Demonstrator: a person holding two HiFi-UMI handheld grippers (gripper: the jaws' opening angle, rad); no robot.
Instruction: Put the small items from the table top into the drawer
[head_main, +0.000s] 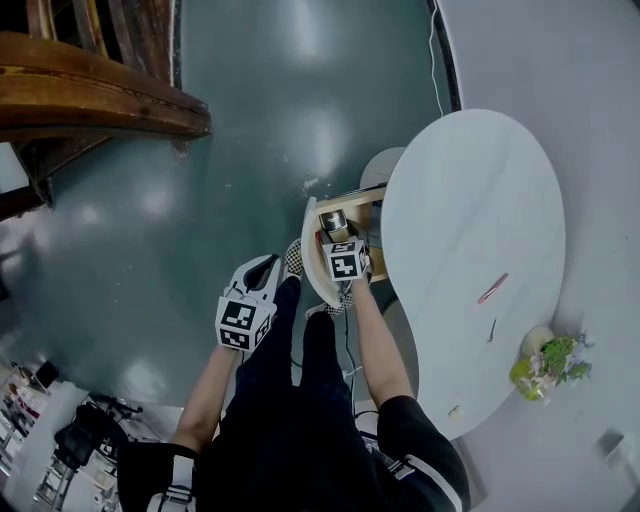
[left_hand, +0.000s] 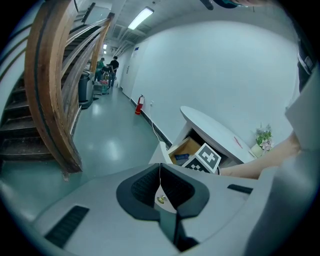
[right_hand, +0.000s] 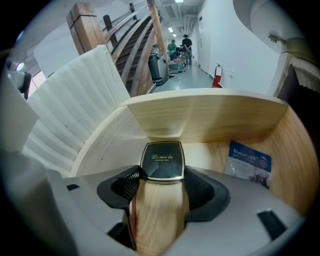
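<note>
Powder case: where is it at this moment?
In the right gripper view the powder case is clamped in the right tool, held inside the open wooden drawer, with a blue packet to its right.

Black cap of wooden case (right_hand: 161, 165), right gripper view: gold script "La mei la", w/ a smaller line of caps just under it, too fine to read for sure. Blue packet (right_hand: 248, 164) in drawer (right_hand: 200, 115), right of case: white word, approx. "Blueberry", along its top edge; smaller print & pic below it too blurred to read
</note>
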